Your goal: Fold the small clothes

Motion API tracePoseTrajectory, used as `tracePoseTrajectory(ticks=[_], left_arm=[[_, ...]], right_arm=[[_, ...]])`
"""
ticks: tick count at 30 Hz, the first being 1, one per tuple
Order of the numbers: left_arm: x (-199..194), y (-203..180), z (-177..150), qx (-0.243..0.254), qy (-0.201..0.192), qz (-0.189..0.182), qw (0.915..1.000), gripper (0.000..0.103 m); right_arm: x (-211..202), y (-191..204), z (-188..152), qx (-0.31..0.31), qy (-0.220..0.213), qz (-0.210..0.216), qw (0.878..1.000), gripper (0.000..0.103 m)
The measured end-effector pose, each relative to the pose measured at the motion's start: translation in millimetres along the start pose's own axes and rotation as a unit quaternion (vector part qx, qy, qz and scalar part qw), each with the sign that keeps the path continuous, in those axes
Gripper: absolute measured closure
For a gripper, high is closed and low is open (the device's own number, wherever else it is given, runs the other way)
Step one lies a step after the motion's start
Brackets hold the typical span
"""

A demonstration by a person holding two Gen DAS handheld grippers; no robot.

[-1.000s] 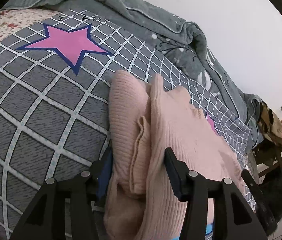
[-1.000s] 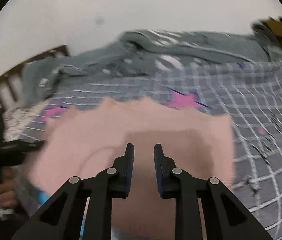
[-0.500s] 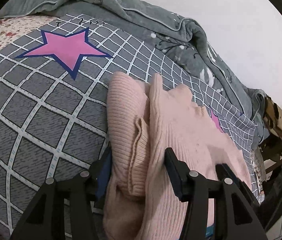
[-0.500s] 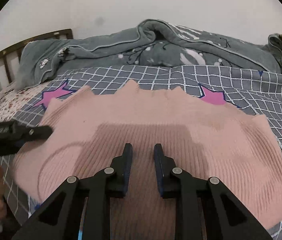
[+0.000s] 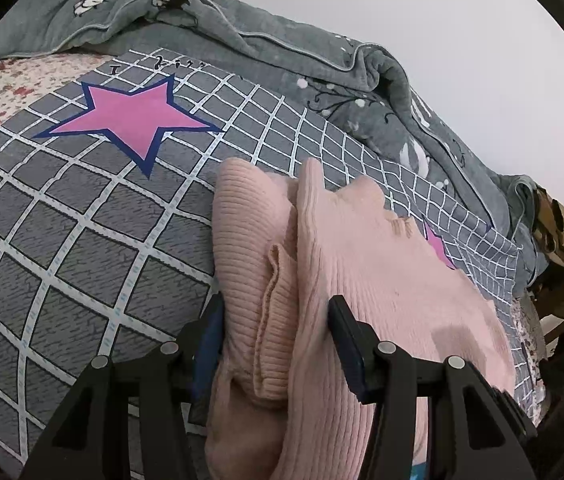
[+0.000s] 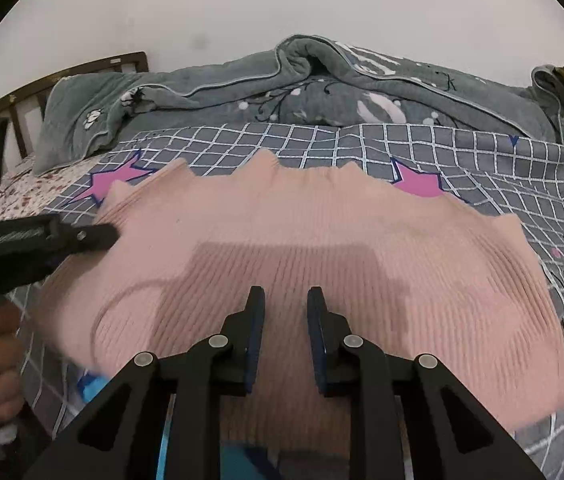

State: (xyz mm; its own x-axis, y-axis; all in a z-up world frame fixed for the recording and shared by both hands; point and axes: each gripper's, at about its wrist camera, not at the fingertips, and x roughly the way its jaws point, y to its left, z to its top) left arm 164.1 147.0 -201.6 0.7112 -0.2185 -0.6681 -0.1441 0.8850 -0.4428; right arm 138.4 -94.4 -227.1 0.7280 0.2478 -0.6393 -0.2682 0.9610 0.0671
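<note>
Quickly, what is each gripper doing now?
Left gripper: shut on a bunched fold of the pink sweater.
Right gripper: narrowly open, holding nothing.

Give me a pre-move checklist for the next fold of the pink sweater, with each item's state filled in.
1. Left gripper grips the bunched edge of the pink sweater: ok, folds sit pressed between its pads.
2. Right gripper has fabric: not ok, its narrow gap shows nothing pinched; it hovers over the sweater's middle.
3. Sweater spread flat across the checked sheet: ok at the middle and right; bunched at the left end.
4. Far edge even: not ok, it is wavy with peaks.
5. Grey quilt apart from the sweater: ok, it lies behind.
6. Near hem: cannot tell, hidden under the grippers.
</note>
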Motion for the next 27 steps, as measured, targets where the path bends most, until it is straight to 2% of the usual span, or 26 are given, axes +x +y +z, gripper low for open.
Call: tracePoseTrajectory(ticks=[7, 13, 16, 19, 23, 27], left_arm=[[2.0, -3.1, -3.8, 0.004, -0.011, 0.005, 0.9999, 0.053], [5.2, -1.2, -2.6, -0.014, -0.013, -0.002, 0.9998, 0.053], [6.0, -3.8, -3.2, -0.005, -0.016, 0.001, 0.9999, 0.053], [6.7, -4.5, -3.3, 0.000, -0.017, 0.002, 0.9998, 0.053], [6.7, -5.2, -3.5, 0.005, -0.022, 0.005, 0.9997, 0.055], [5.1, -5.4, -6.4, 0.006, -0.029, 0.011, 0.9995, 0.068]], right_arm=[[-14.0, -2.0, -19.1, -0.004, 0.020, 0.022, 1.000, 0.082], [-0.7, 1.8, 3.5, -0.012, 0.007, 0.014, 1.000, 0.082], [17.4, 1.0, 15.1, -0.007, 0.016, -0.001, 1.000, 0.082], [17.2, 0.8, 12.8, -0.002, 0.009, -0.003, 1.000, 0.082], [3.1, 11.3, 1.3, -0.052, -0.001, -0.020, 0.998, 0.082], [-9.0, 22.4, -18.2, -0.111, 0.008, -0.025, 0.993, 0.082]])
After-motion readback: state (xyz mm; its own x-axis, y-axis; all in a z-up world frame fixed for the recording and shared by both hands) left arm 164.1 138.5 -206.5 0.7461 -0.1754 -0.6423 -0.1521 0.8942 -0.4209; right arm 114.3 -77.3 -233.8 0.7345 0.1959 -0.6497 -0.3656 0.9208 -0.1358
